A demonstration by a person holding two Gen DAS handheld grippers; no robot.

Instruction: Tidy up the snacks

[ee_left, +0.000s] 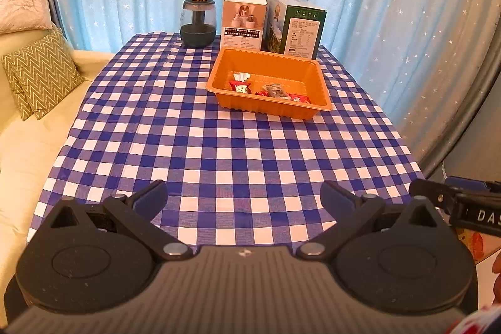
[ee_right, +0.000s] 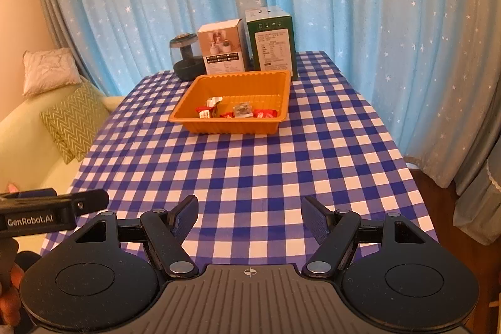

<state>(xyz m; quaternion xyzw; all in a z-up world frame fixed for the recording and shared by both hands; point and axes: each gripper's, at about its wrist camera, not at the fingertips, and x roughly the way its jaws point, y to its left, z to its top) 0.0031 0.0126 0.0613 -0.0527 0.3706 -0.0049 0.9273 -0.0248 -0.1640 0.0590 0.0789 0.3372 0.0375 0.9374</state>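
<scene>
**Snacks in the tray, both grippers empty**

The snacks (ee_right: 235,111) lie together on the floor of the orange tray (ee_right: 200,107), well ahead of both tools: a few red wrappers, a white-topped one at the left end, and a greyish packet in the middle. I judge the gathering is largely done, since no loose snack shows anywhere on the checked tablecloth (ee_right: 250,171) between the tray and the grippers. The near wall of the tray hides the lower edge of the pile, so anything flat against it can't be counted, and the print on the wrappers is too small to read.

Just beyond the tray stand a white box (ee_left: 243,21), a green box (ee_left: 297,27) and a dark jar (ee_left: 198,24), lined up against the starry curtain, probably parked there to keep the working area free.

The left gripper (ee_left: 244,199) hovers over the near edge of the table, jaws spread wide, holding nothing. The right gripper (ee_right: 249,216) sits just beside it, also wide apart and empty. Each sees only a sliver of the other at its frame edge. A sofa with cushions lies off to the left.
</scene>
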